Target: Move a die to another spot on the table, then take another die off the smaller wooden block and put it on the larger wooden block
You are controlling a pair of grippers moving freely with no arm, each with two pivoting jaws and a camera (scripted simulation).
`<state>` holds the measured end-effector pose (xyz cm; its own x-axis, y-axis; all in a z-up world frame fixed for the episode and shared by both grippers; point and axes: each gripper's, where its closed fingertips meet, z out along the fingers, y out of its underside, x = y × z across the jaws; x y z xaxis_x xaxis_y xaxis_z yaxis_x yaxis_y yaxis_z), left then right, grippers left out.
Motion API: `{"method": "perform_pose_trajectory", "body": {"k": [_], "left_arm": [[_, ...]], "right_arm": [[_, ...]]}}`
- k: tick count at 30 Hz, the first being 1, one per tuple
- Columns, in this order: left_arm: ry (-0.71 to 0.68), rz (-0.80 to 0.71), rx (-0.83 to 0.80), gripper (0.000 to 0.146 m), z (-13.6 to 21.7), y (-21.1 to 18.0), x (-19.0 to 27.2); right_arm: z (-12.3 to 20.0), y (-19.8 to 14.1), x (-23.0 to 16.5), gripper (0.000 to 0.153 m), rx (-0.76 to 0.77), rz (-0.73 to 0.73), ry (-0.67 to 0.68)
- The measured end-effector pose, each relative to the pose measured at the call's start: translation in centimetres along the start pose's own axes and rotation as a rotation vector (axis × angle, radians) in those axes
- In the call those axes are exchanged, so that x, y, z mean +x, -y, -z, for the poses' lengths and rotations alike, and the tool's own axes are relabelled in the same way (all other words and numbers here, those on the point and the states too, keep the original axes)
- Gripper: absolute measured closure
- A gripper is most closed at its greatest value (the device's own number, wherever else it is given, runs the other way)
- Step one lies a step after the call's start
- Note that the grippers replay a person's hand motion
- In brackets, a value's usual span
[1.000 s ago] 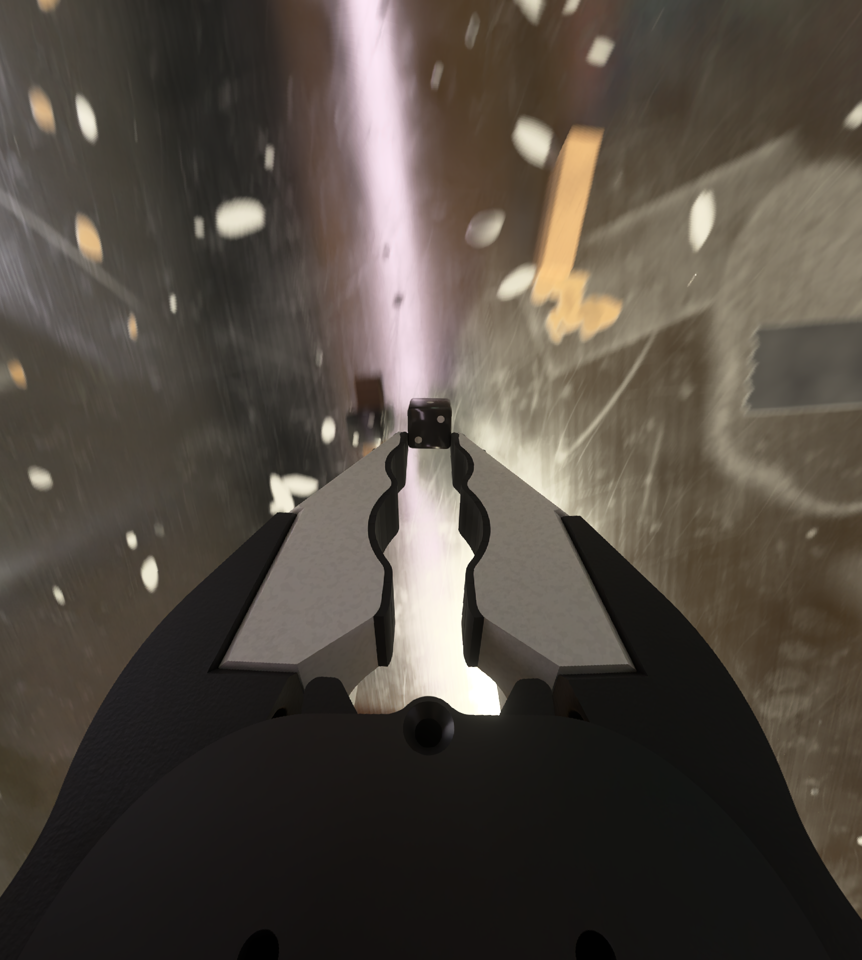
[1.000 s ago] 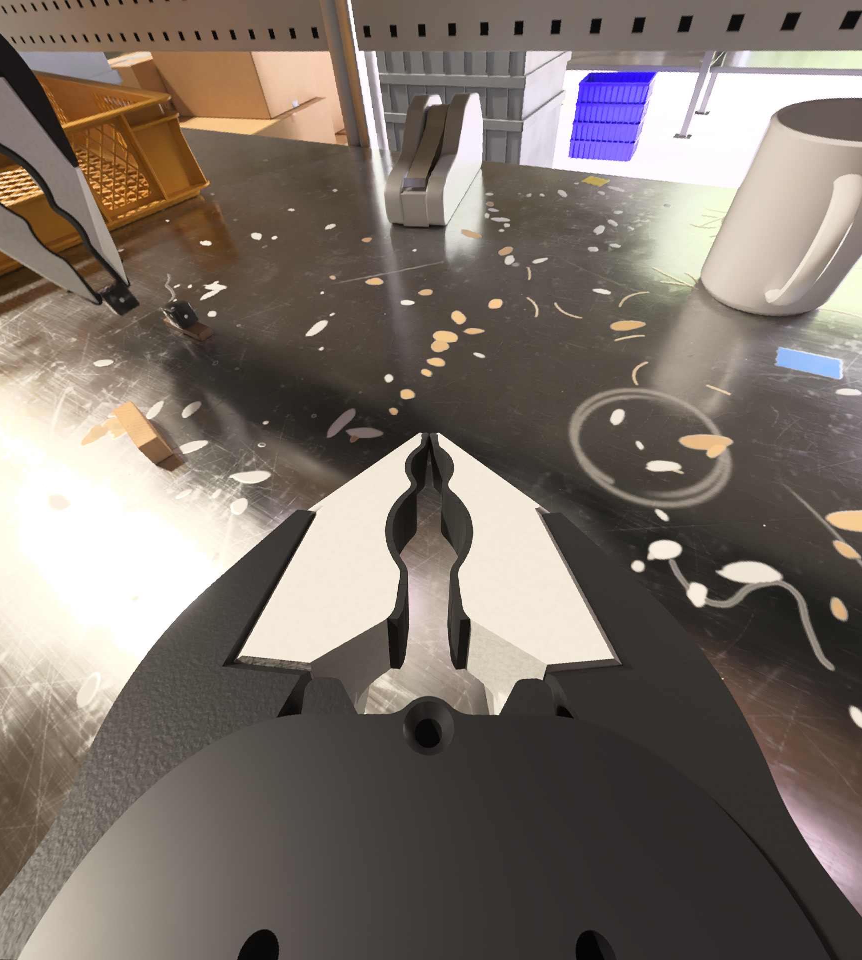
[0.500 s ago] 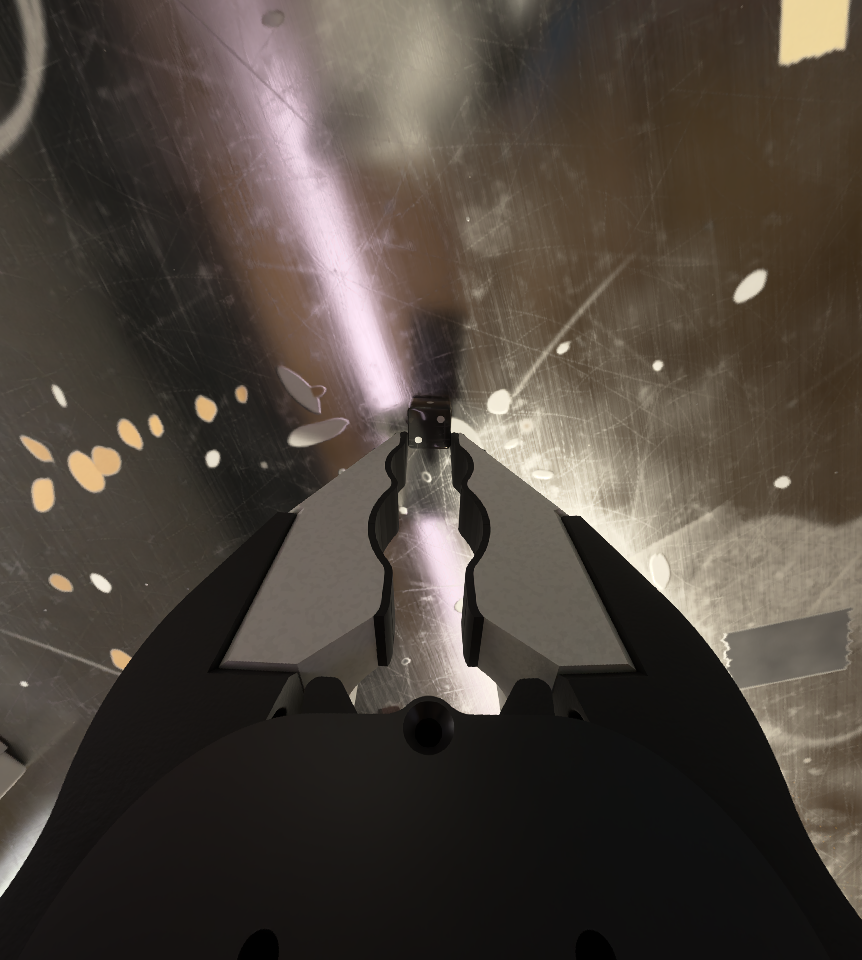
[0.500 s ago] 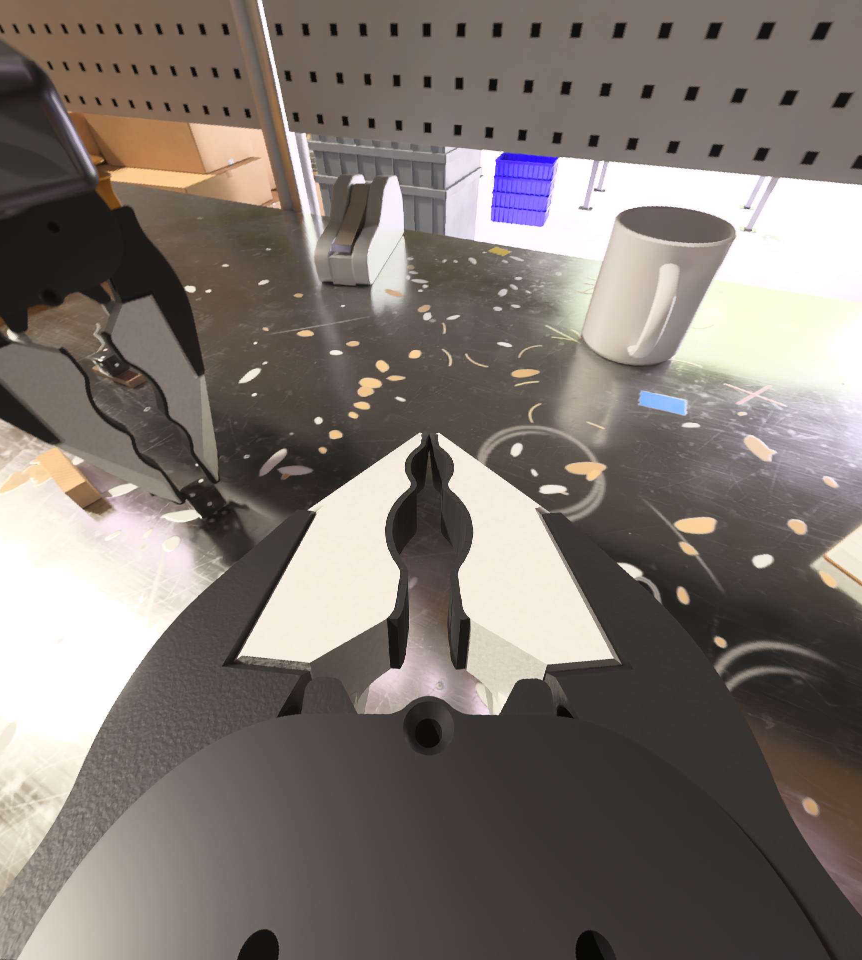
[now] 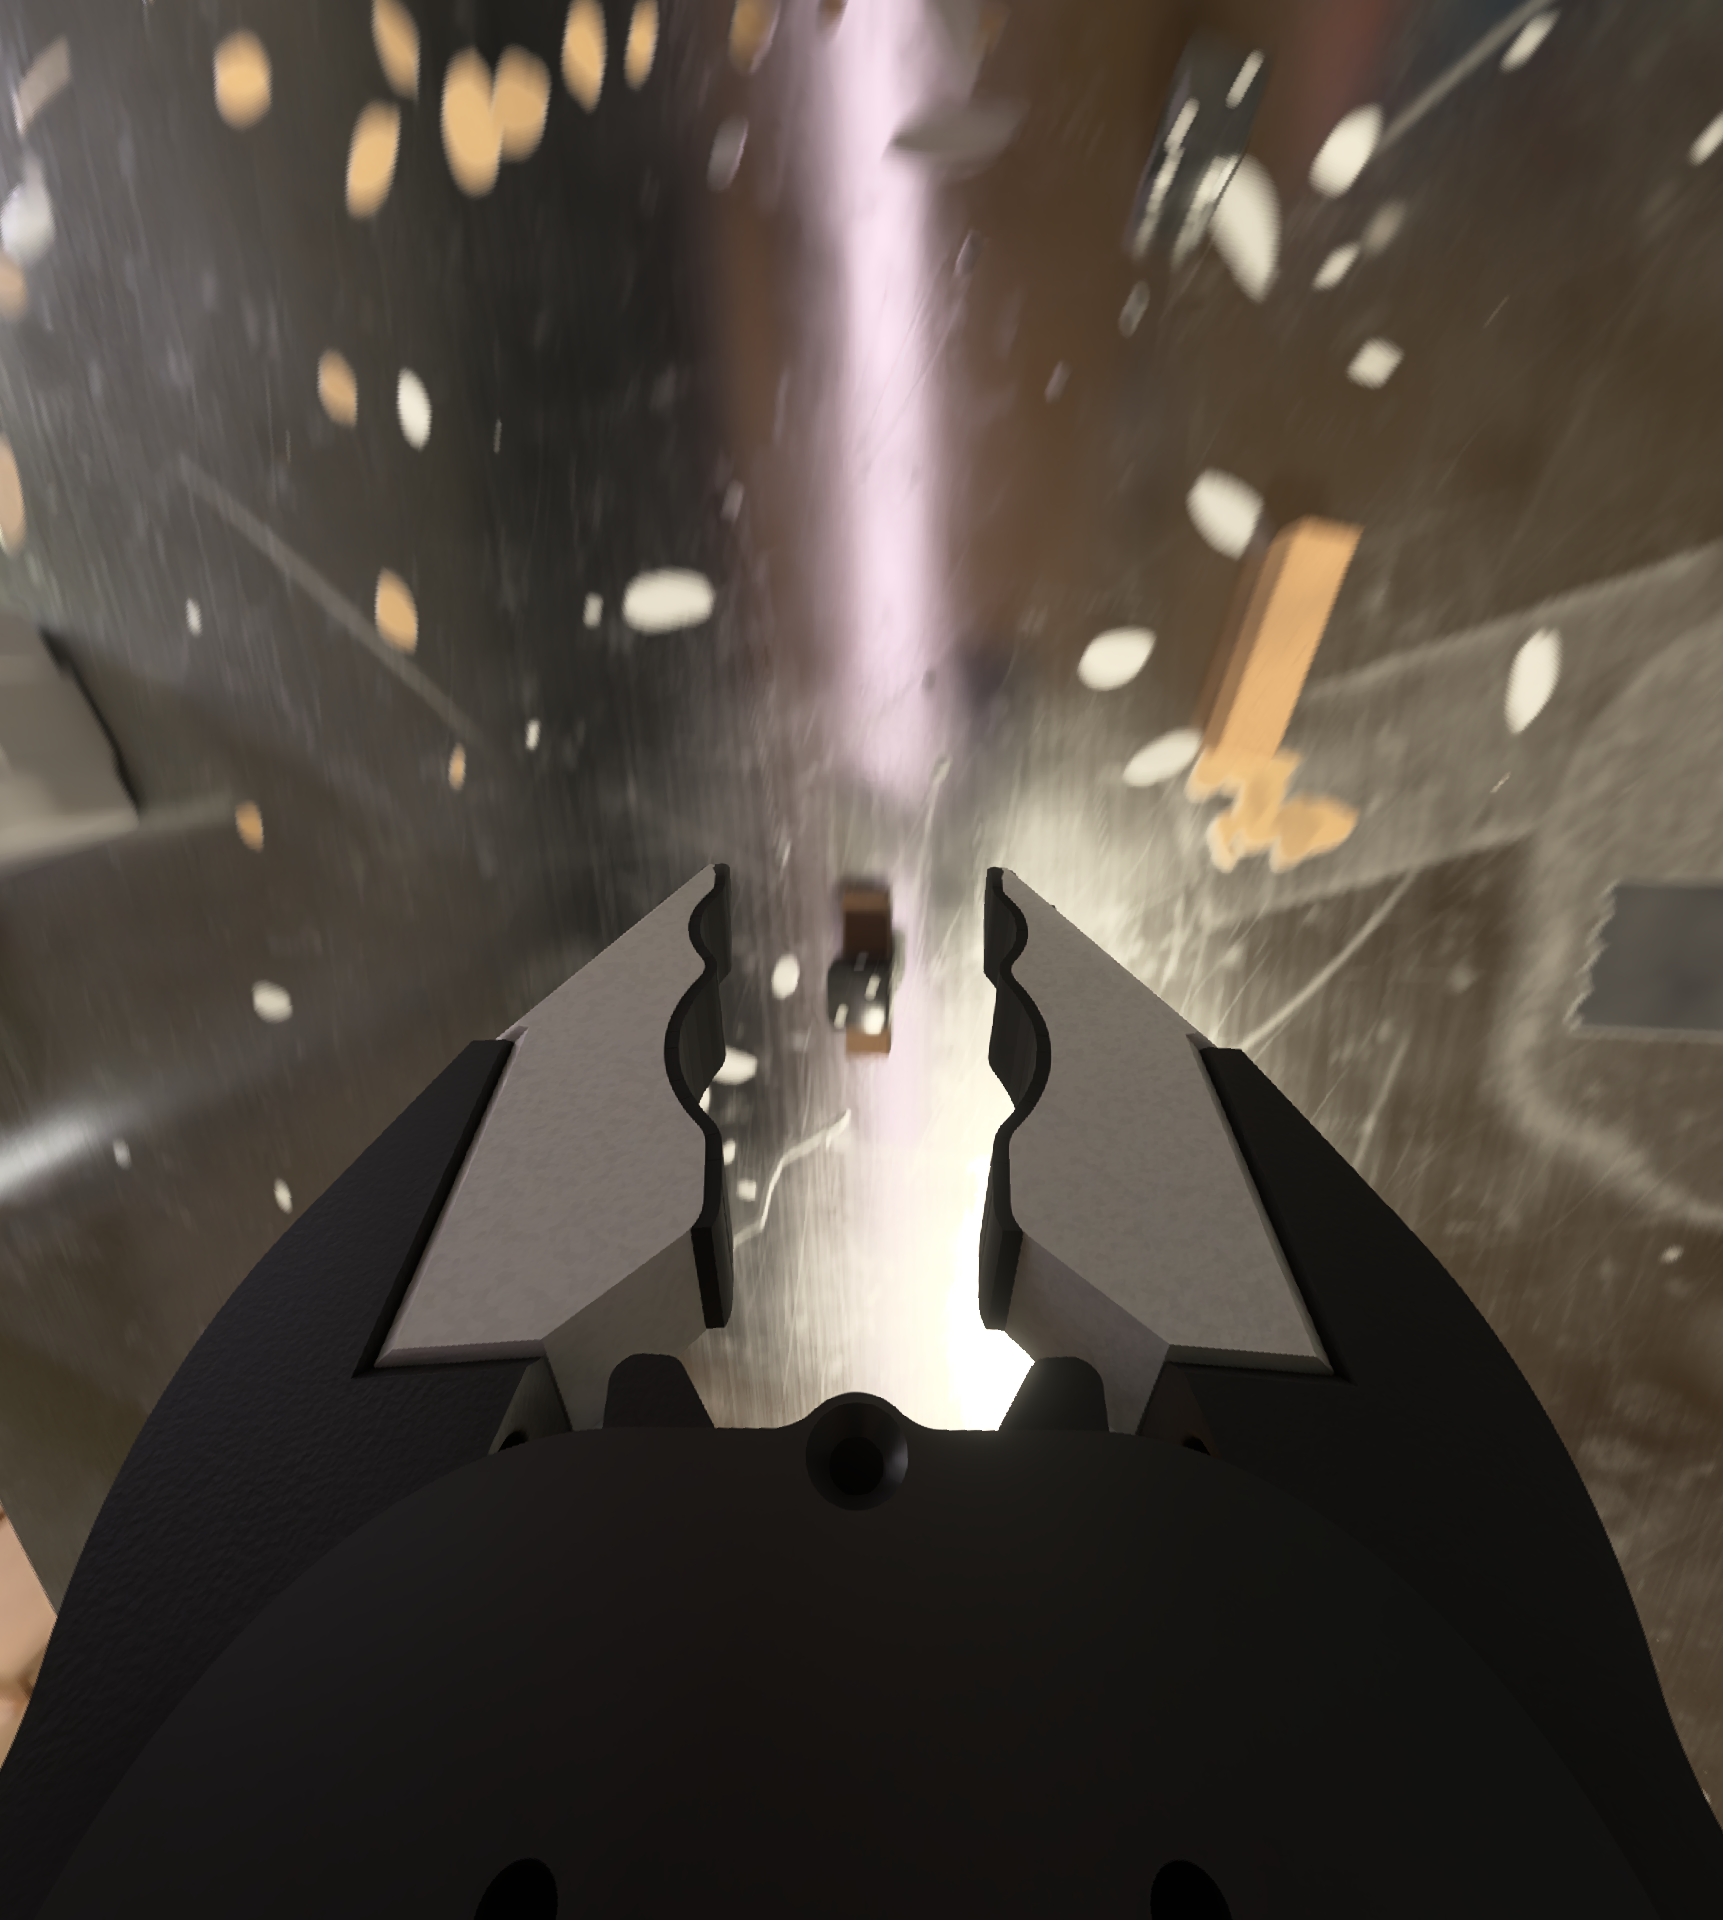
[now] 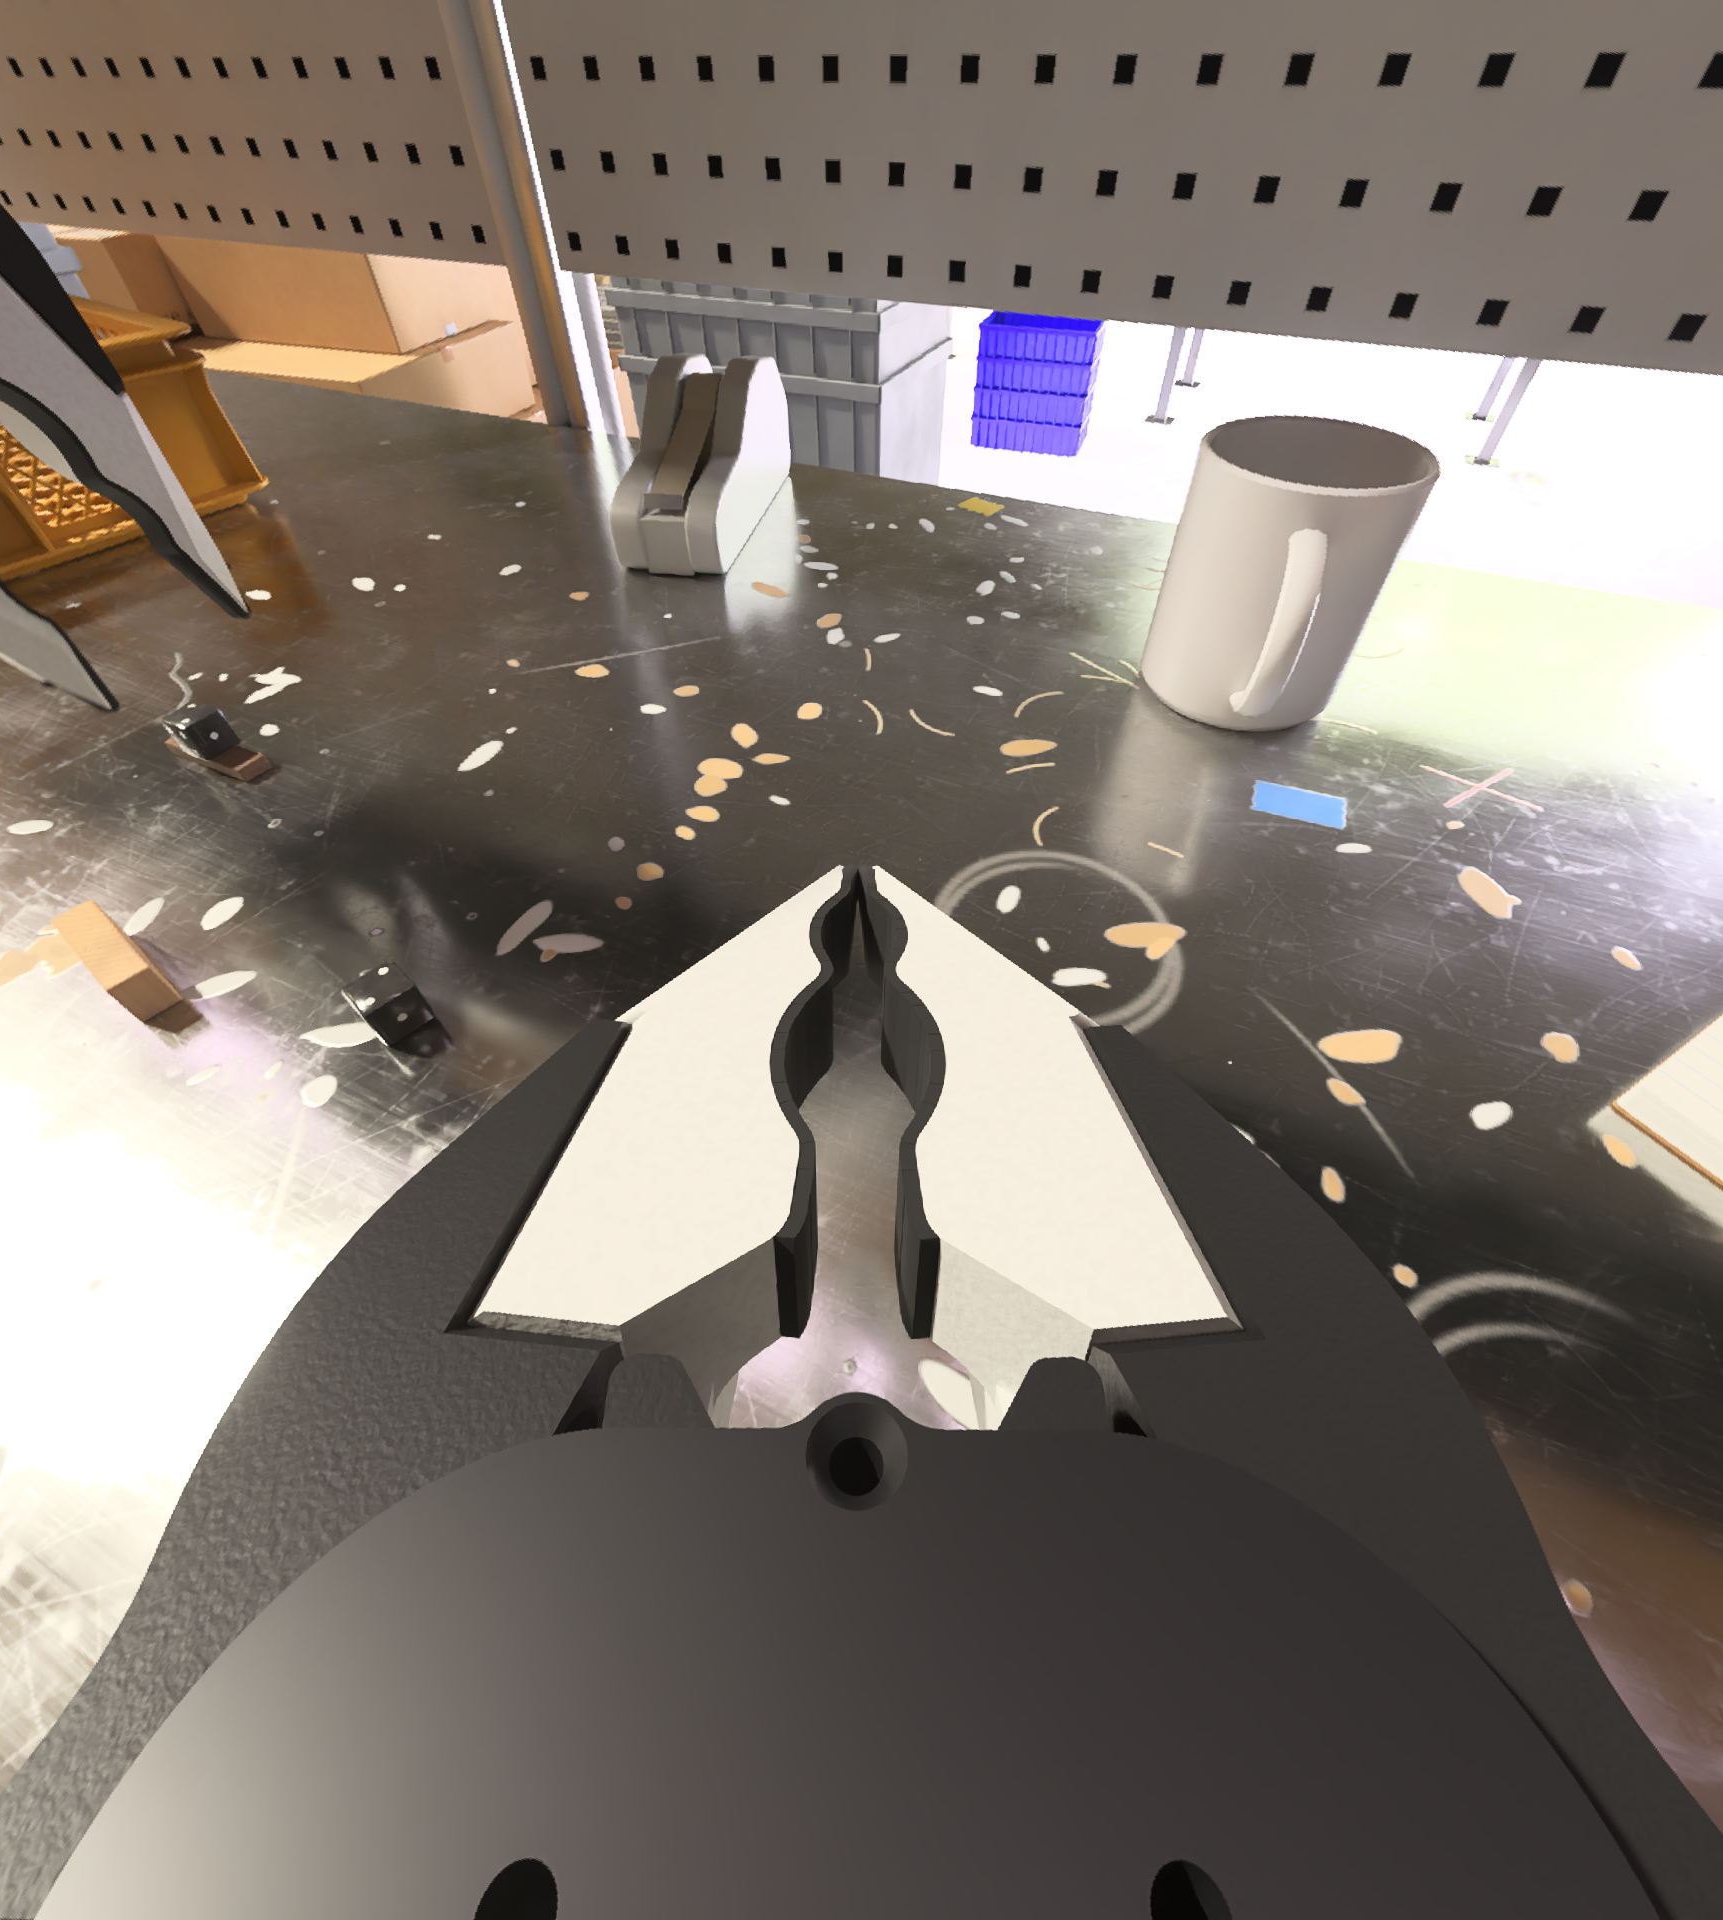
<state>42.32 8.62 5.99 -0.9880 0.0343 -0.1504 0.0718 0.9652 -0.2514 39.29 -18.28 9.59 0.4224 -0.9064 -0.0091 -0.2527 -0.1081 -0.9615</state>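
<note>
Left gripper [image 5: 850, 894] fingers spread wide, empty; right gripper [image 6: 857, 873] pinched together, empty. Die [image 5: 862, 1000] on small block [image 5: 865, 914]: probably light, hard, slick; pinch opposite flat faces.

We find no readable text, label, brand or number in either view. The only signs are white pips on the two black dice: one die [image 6: 209, 730] sits on the smaller wooden block [image 6: 231, 758], the other die [image 6: 389, 1004] lies on the table [image 6: 940, 665]. We see one pip on the first; the pips on the second are too small to count.
</note>
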Motion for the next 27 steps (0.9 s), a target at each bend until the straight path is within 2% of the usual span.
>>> {"method": "perform_pose_trajectory", "body": {"k": [4,6,10,13,15,18,22,27], "left_arm": [[-0.006,0.069,-0.054,0.099,-0.5,-5.4,-1.2],[-0.017,0.077,-0.084,0.1,-1.1,-6.8,-1.2],[-0.06,0.055,-0.068,0.105,-2.2,-6.7,-0.4],[-0.11,0.047,-0.045,0.121,-2.4,-6.0,0.3],[-0.107,0.048,-0.055,0.125,-2.6,-6.0,0.2],[-0.102,0.053,-0.056,0.127,-3.0,-6.0,-0.3],[-0.098,0.056,-0.042,0.12,-3.2,-5.6,-0.6],[-0.133,0.049,-0.043,0.123,-3.4,-5.5,0.0]], "right_arm": [[-0.2,-0.3,-0.3,0.153,-0.011,0.011,0.005],[-0.3,-0.5,-0.4,0.153,-0.019,0.015,0.004],[-0.4,-0.9,-0.4,0.153,-0.031,0.014,0.002],[-0.5,-1.1,-0.4,0.153,-0.038,0.015,0.005],[-0.6,-1.2,-0.4,0.153,-0.041,0.014,0.007],[-0.6,-1.3,-0.5,0.153,-0.046,0.013,0.012],[-0.6,-1.4,-0.5,0.153,-0.049,0.013,0.015],[-0.7,-1.5,-0.6,0.153,-0.053,0.012,0.021]]}}
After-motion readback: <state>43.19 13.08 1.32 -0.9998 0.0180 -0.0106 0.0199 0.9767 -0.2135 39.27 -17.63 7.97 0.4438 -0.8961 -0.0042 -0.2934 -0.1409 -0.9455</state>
